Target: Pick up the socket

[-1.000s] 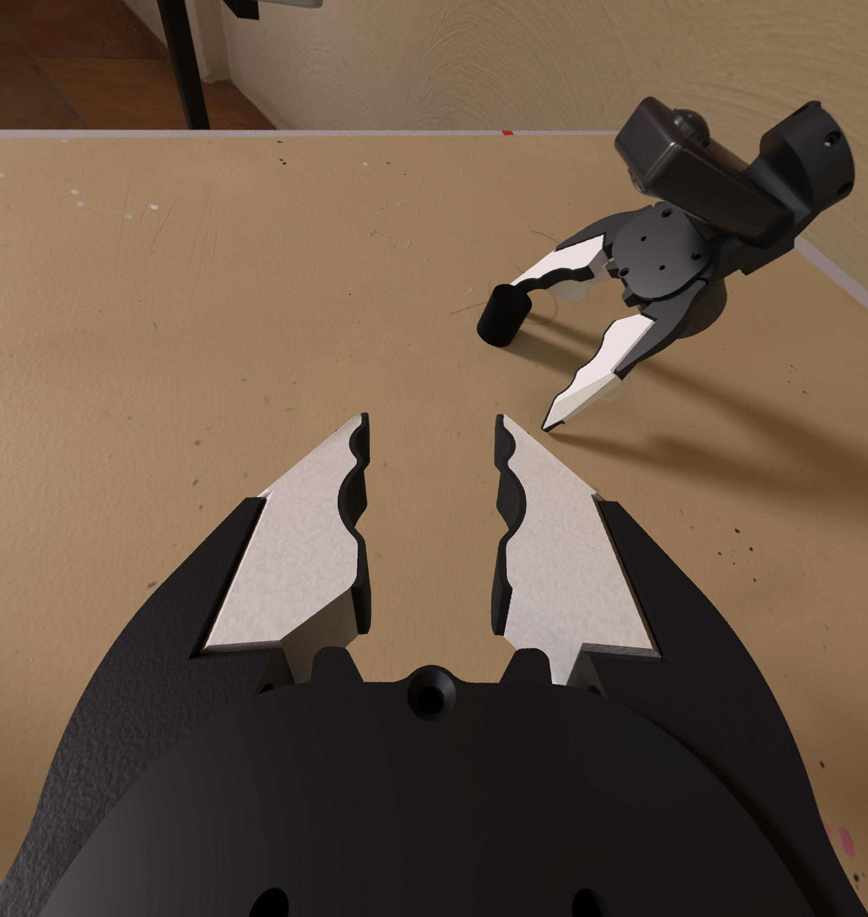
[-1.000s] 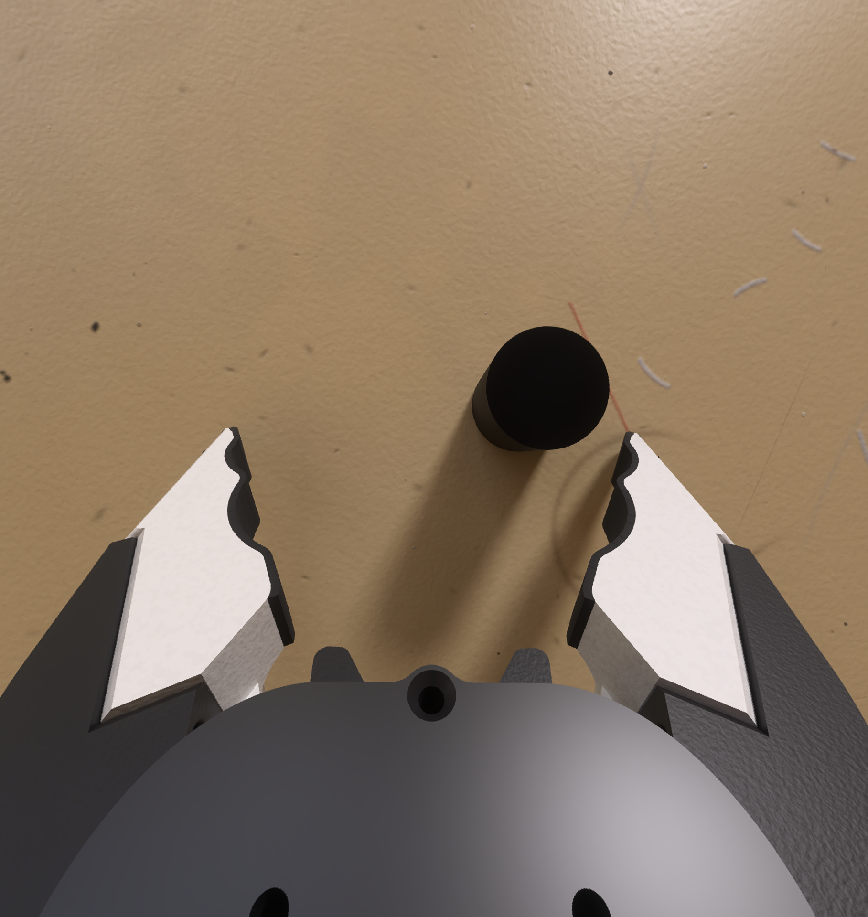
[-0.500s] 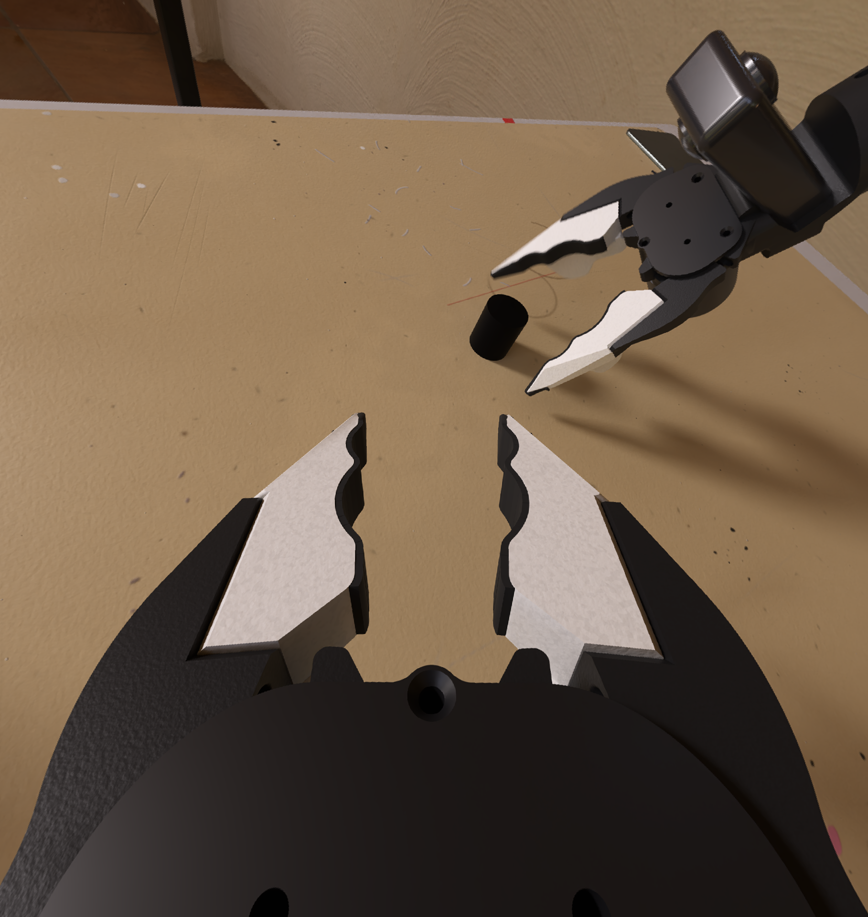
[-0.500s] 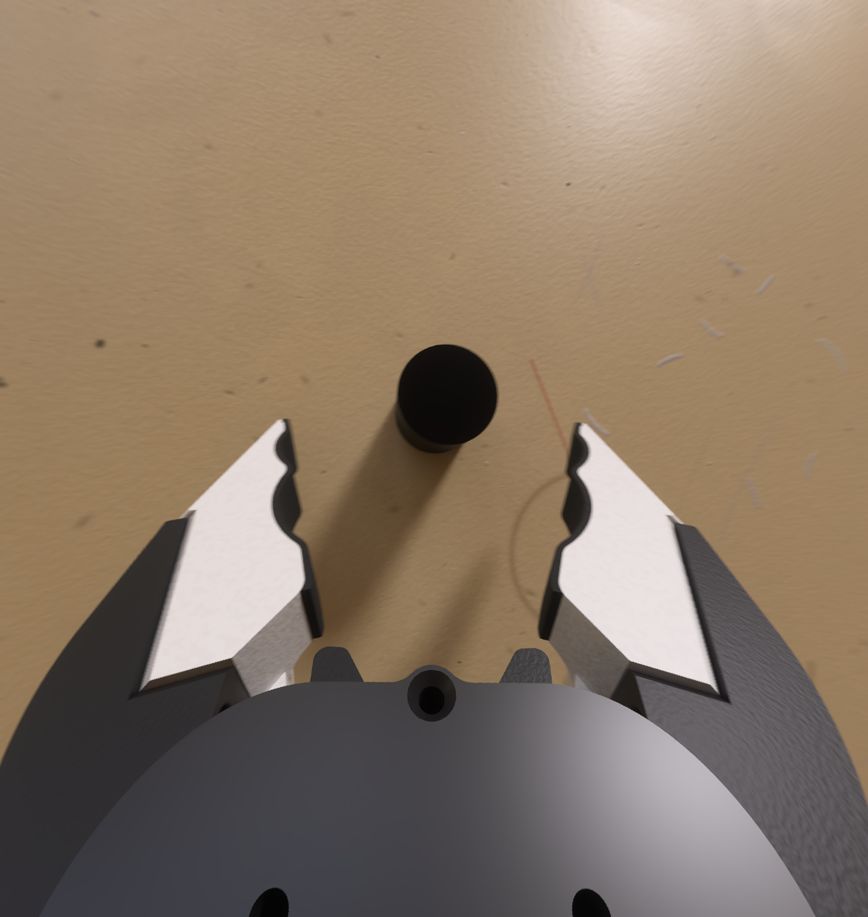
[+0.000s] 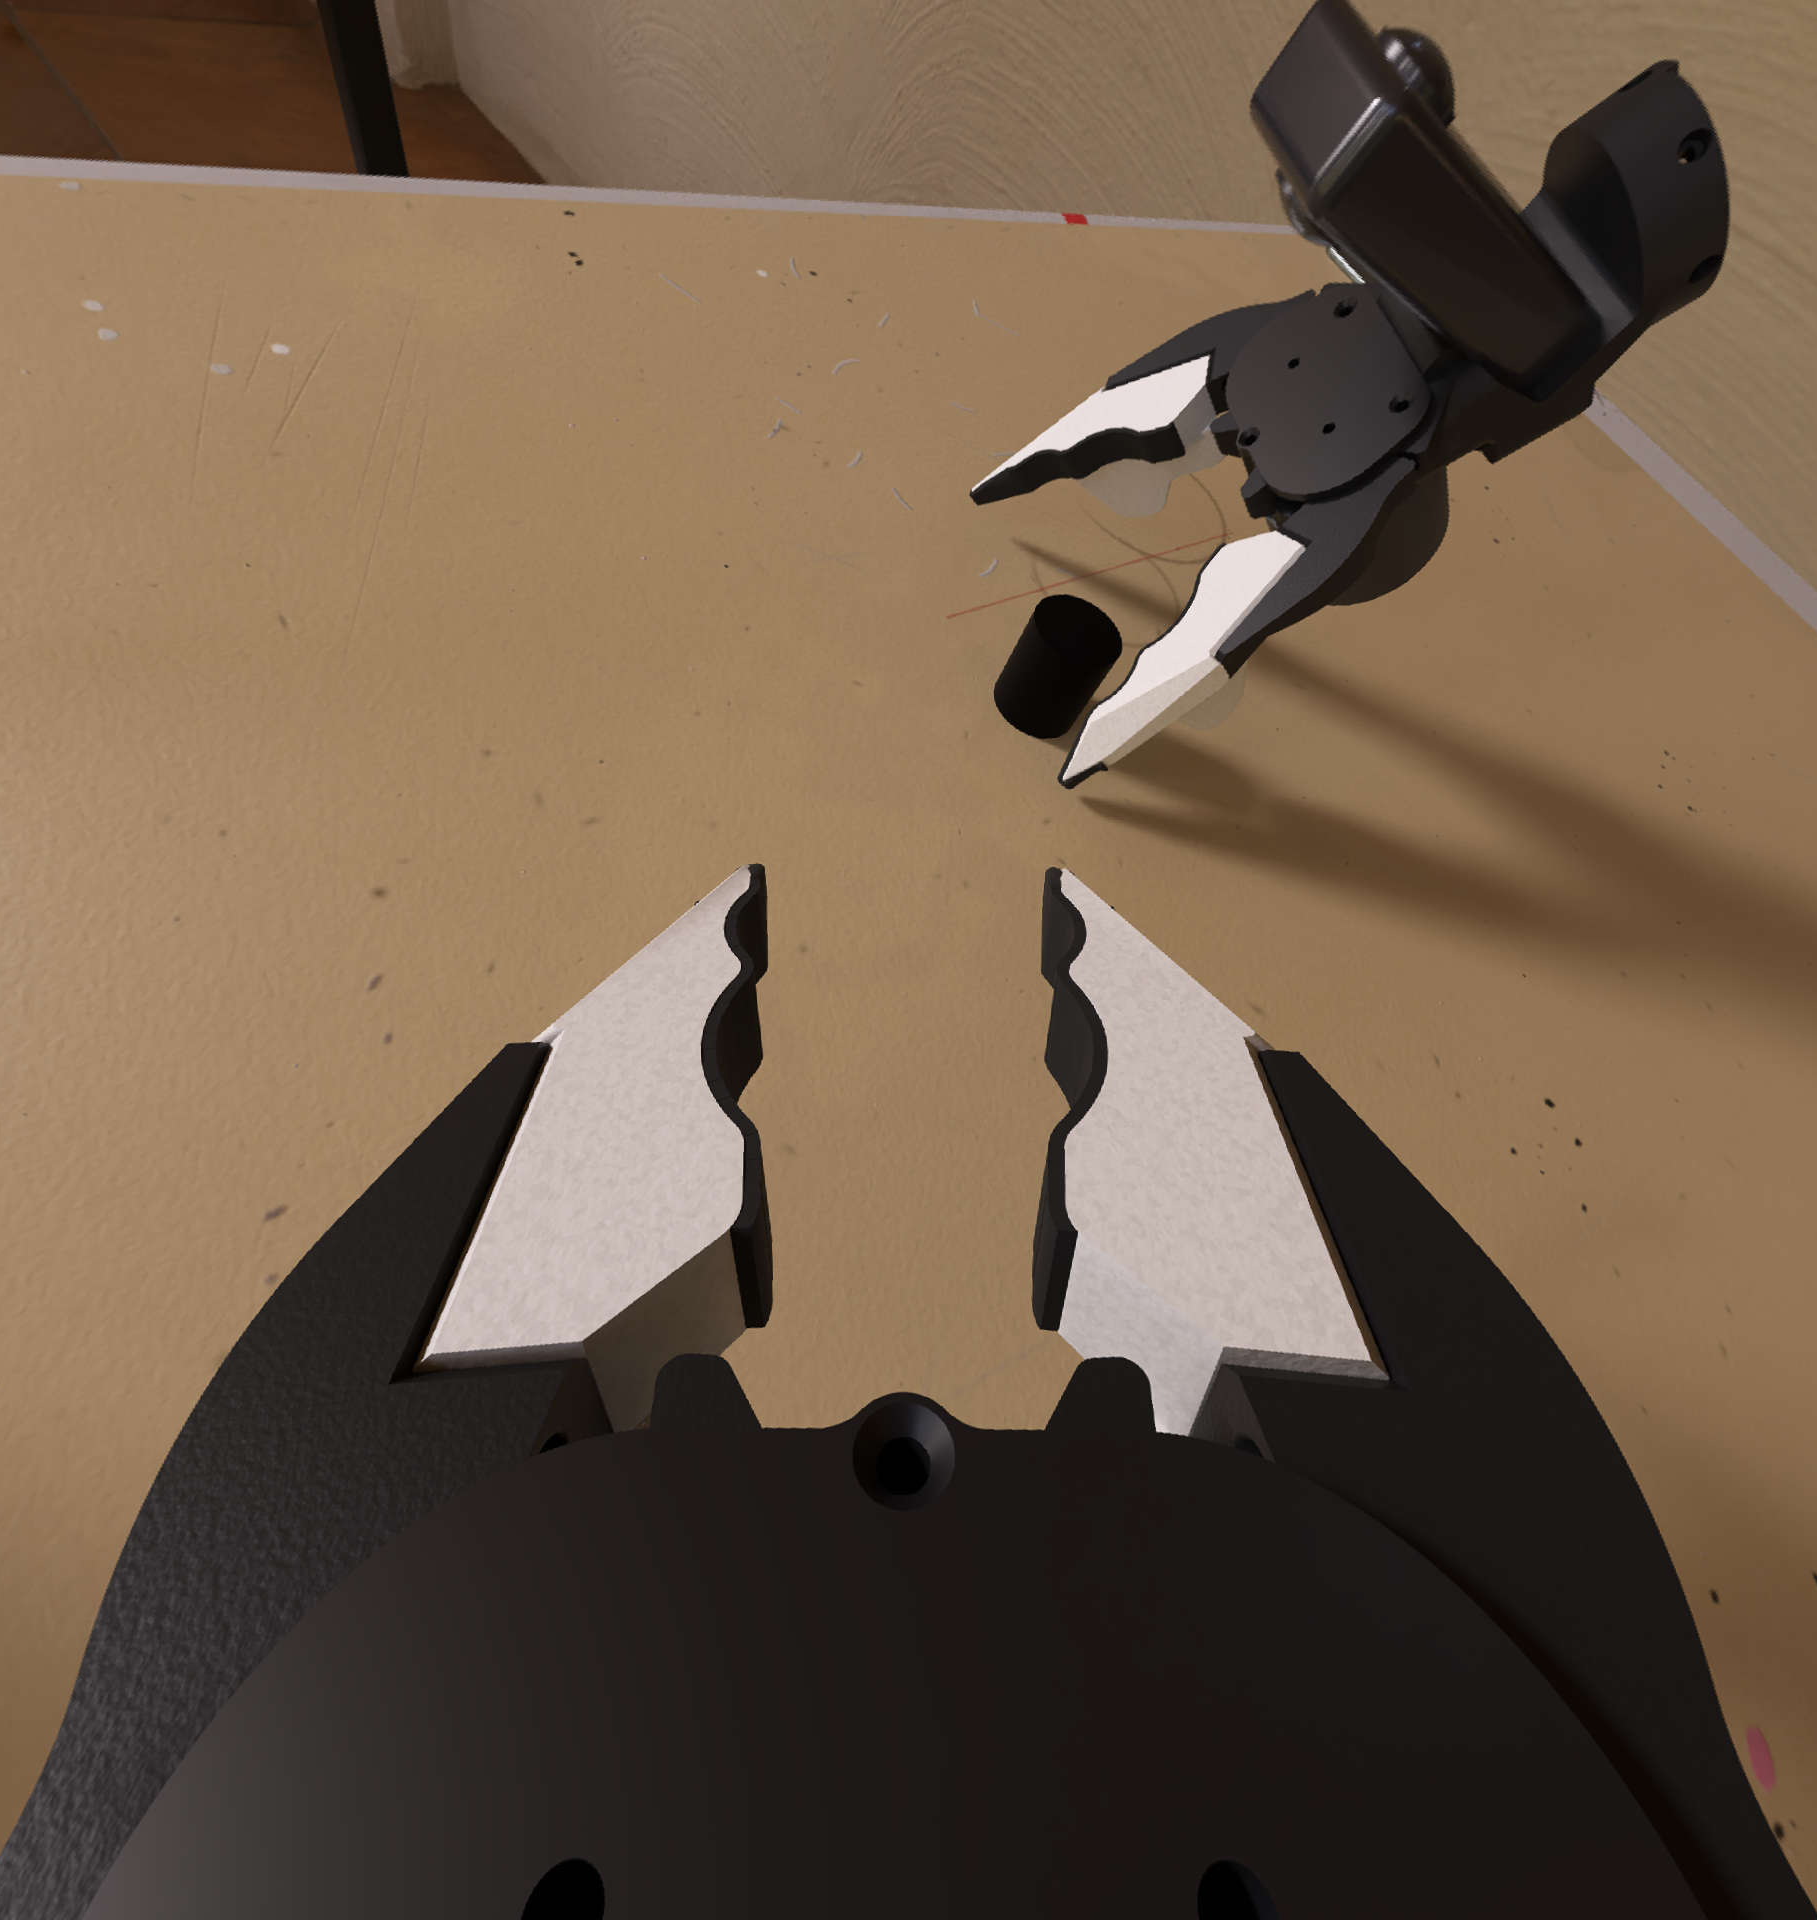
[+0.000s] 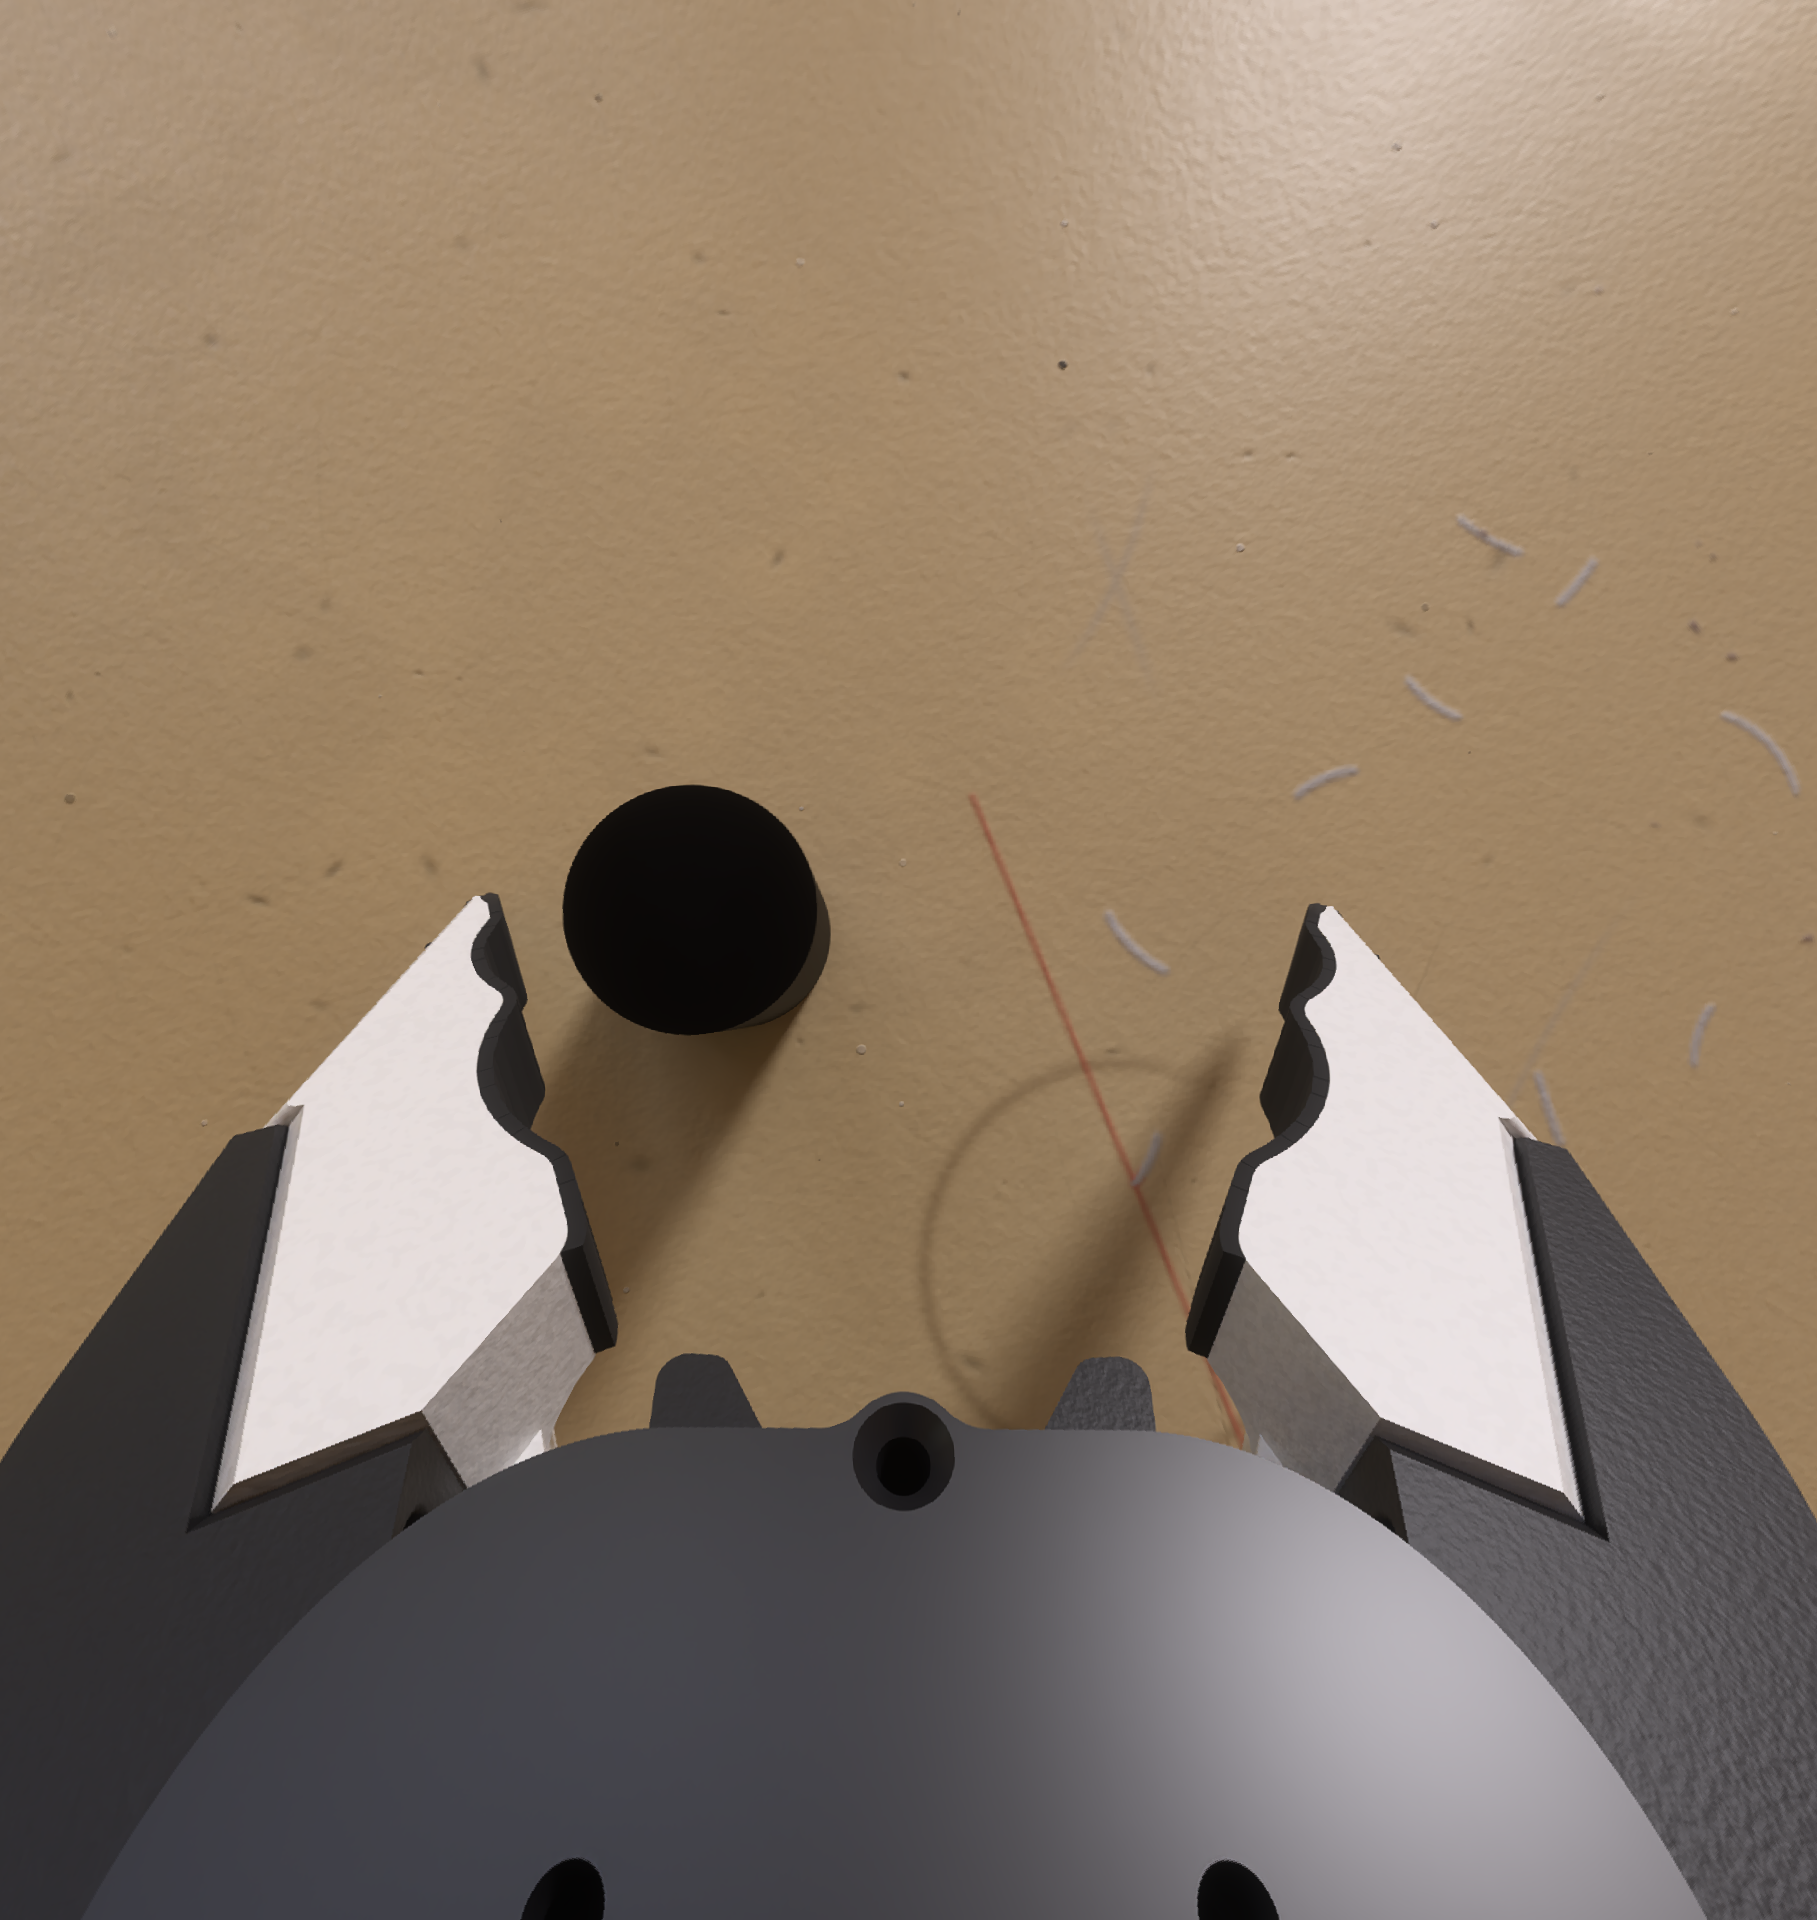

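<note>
Here the right claw [image 6: 902, 906] points down at the desk [image 6: 883, 364] with its jaws spread wide and nothing between its white fingers [image 6: 405, 1174]. The socket [image 6: 690, 909], a short black cylinder, stands upright on the desk just beside the tip of the left-hand finger in the right wrist view, off to that side of the gap. A thin red line [image 6: 1070, 1049] and a faint ring mark [image 6: 1039, 1247] lie on the desk between the fingers. Farther off, the left claw [image 5: 902, 871] hovers over bare tan desk, its jaws parted narrowly and empty. In its view the socket [image 5: 1056, 667] sits well ahead, close against the nearer finger of the right claw [image 5: 1023, 639].
</note>
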Controlling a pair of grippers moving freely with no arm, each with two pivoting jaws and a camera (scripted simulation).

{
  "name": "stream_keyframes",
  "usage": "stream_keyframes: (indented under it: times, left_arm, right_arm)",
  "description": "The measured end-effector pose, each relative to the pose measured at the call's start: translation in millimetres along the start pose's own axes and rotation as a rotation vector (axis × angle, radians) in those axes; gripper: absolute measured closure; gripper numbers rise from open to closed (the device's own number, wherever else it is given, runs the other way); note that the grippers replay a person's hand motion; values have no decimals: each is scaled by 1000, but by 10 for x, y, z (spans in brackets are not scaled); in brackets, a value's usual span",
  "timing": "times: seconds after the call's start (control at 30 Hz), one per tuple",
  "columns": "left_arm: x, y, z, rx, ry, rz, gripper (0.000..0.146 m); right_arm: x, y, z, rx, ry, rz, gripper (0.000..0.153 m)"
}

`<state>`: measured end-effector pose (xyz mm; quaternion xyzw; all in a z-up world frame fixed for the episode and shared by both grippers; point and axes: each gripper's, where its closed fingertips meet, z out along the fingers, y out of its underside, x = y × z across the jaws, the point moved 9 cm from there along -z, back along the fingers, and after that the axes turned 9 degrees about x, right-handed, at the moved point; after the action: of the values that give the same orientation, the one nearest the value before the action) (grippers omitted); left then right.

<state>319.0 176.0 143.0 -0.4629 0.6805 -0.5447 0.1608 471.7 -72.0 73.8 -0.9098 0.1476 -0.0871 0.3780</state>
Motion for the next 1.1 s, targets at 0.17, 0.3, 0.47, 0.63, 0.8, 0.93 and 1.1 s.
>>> stream_keyframes:
  times: [0.17, 0.3, 0.47, 0.63, 0.8, 0.93, 1.1]
  left_arm:
    - [5, 39, 63, -15, 4, -9, 93]
    - [33, 56, 73, -21, 6, -8, 92]
    - [38, 74, 74, -31, 17, -21, 91]
    - [39, 106, 94, -53, 38, -40, 91]
    - [25, 86, 76, -46, 41, -44, 90]
    - [-3, 76, 60, -42, 44, -52, 90]
    - [1, 73, 58, -44, 52, -51, 90]
  right_arm:
    - [23, -4, -73, 48, 11, -12, 45]
    - [-9, 22, -115, 68, 27, -31, 85]
    - [-63, 42, -209, 30, 26, -29, 112]
    - [-97, 64, -279, 16, -6, 24, 120]
    - [-93, 58, -301, 32, -11, 92, 120]
    - [-105, -19, -370, 32, 14, 68, 120]
    - [-137, -149, -451, 84, 18, 78, 120]
